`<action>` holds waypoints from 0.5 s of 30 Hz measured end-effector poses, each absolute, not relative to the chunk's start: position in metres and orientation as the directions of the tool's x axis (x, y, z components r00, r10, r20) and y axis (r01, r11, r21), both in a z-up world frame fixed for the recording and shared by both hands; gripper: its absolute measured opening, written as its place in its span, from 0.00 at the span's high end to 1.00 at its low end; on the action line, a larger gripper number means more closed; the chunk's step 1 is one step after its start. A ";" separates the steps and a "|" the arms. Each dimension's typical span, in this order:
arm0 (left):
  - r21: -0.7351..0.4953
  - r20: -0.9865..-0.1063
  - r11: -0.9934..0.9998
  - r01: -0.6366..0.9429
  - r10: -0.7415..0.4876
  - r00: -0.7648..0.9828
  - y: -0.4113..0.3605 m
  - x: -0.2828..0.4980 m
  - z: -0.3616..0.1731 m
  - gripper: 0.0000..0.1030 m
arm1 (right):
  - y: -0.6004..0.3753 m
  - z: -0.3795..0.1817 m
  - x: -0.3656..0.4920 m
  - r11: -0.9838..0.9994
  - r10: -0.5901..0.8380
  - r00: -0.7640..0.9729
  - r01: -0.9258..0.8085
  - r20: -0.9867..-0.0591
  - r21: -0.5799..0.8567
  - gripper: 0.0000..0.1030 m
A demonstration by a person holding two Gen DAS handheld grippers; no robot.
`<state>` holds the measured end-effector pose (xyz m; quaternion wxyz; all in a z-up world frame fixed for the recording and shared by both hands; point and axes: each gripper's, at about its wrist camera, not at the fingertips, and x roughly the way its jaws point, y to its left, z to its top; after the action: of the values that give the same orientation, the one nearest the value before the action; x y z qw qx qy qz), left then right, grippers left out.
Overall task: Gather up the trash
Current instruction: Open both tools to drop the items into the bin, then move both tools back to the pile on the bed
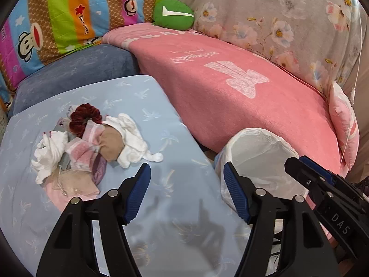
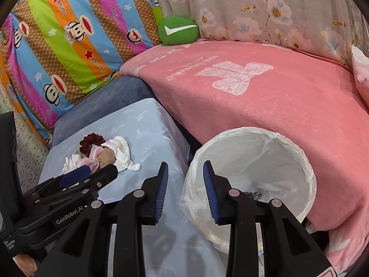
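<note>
A pile of trash (image 1: 92,147) lies on the light-blue covered table (image 1: 161,207): a dark red scrunchie (image 1: 85,117), crumpled white tissues (image 1: 133,143), pink-and-white wrappers (image 1: 80,152) and a brown pouch (image 1: 111,143). My left gripper (image 1: 186,168) is open and empty, just right of the pile and near the table's edge. A bin with a white liner (image 2: 242,157) stands between table and sofa, with a small dark item (image 2: 253,194) at its bottom. My right gripper (image 2: 185,164) hangs open and empty over the bin's left rim. The pile (image 2: 103,154) also shows in the right wrist view, behind the left gripper (image 2: 99,173).
A pink blanket (image 1: 230,92) covers the sofa seat behind the bin. At the back lie a green cushion (image 1: 173,13), a striped monkey-print pillow (image 1: 57,23) and a floral cover (image 1: 276,23). A blue cushion (image 1: 80,69) sits behind the table.
</note>
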<state>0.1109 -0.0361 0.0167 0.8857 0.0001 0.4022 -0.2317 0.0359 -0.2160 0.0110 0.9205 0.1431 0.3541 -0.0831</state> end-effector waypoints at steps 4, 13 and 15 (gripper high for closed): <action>-0.186 -0.712 0.903 0.387 -0.395 0.580 -0.022 0.114 0.016 0.39 | -0.201 0.010 0.043 0.954 -0.036 0.732 0.228 -0.681 0.195 0.69; -0.194 -0.719 0.928 0.318 -0.355 0.597 0.014 0.124 0.011 0.19 | -0.165 0.010 0.059 0.969 -0.010 0.726 0.177 -0.688 0.173 0.62; -0.197 -0.718 0.935 0.295 -0.343 0.606 0.025 0.126 0.010 0.17 | -0.156 0.010 0.063 0.972 -0.002 0.723 0.164 -0.691 0.169 0.61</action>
<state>0.1261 0.0254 0.0096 0.8955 -0.0293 0.4067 -0.1783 0.0633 -0.1558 0.0096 0.9217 0.1096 0.3694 -0.0451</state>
